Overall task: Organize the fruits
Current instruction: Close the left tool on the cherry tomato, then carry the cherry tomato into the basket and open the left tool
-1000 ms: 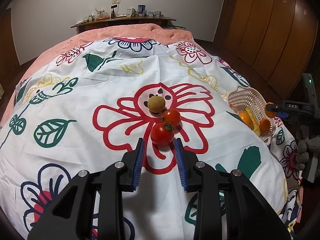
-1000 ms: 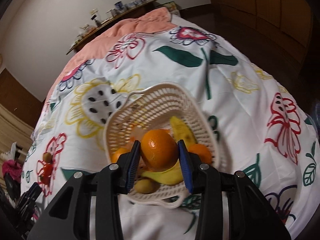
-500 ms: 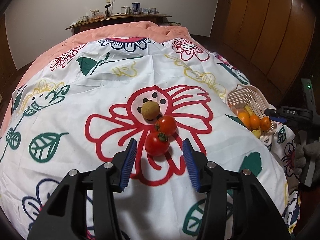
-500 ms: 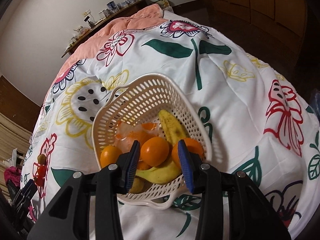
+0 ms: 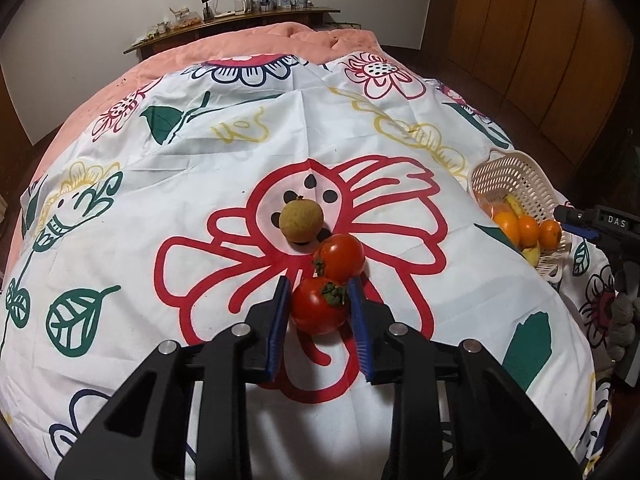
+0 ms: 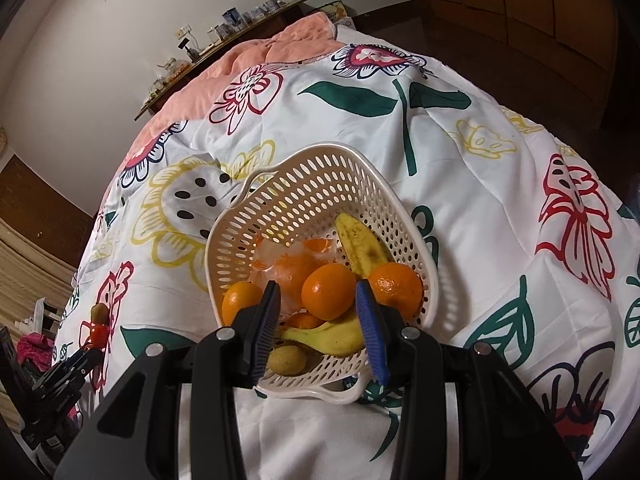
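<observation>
On the flowered bedspread lie two red tomatoes and a brown round fruit (image 5: 301, 219). My left gripper (image 5: 319, 293) has its blue pads on both sides of the near tomato (image 5: 319, 307); it looks closed on it. The second tomato (image 5: 339, 257) touches it just behind. The white plastic basket (image 6: 320, 184) holds several oranges, among them a middle orange (image 6: 329, 290), bananas (image 6: 362, 246) and a small yellow-green fruit (image 6: 287, 359). My right gripper (image 6: 318, 303) is open and empty above the basket's near rim. The basket also shows in the left wrist view (image 5: 516, 172).
A pink blanket (image 5: 256, 40) covers the far end of the bed. A wooden shelf with small items (image 5: 240, 4) stands against the back wall. Wooden wardrobe doors (image 5: 540, 40) run along the right. The bed edge drops off just right of the basket.
My right gripper opened and let the orange drop into the basket, then drew back. My left gripper opened wider, moved forward around the near tomato and closed on it.
</observation>
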Motion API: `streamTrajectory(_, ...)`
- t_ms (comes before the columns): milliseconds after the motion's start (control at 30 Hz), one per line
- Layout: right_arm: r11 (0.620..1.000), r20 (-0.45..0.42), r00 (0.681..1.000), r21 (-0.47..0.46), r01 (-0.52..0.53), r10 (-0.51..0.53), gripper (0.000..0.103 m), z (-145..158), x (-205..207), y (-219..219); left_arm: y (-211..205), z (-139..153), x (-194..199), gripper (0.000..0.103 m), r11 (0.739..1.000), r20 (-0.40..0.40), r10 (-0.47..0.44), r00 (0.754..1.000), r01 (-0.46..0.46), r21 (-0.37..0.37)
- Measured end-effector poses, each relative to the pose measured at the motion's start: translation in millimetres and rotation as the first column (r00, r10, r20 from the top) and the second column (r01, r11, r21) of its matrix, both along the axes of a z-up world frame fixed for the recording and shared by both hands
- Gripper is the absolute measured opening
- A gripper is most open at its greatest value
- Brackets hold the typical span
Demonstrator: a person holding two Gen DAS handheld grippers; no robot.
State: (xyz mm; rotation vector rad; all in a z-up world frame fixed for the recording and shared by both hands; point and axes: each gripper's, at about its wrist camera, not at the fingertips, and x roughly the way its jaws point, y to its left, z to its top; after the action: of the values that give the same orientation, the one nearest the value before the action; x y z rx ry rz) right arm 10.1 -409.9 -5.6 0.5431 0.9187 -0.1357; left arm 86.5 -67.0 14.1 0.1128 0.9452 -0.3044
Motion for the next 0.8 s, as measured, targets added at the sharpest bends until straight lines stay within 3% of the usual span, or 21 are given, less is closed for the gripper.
streamTrajectory(367,0.999,0.034,0.999,0.024,0.023,-0.024,0.04,7.7,-10.6,-14.8,-18.3,29.2,-21.9,0.03,0.999,0.071,-0.039,0.997,0.04,-0.008)
streamTrajectory(567,0.999,0.043,0.999,0.044,0.007,-0.009,0.04,7.3,-15.0,-18.5,-59.1,50.9,-35.9,0.03,0.99,0.107,-0.137,0.985,0.138,-0.005)
streamTrajectory(800,0.996,0.059,0.998,0.084,-0.017,0.012,0.043,6.5,-19.2,-21.1,-114.7,51.3,-37.6,0.03,0.971,0.075,-0.238,0.968,0.239,-0.003)
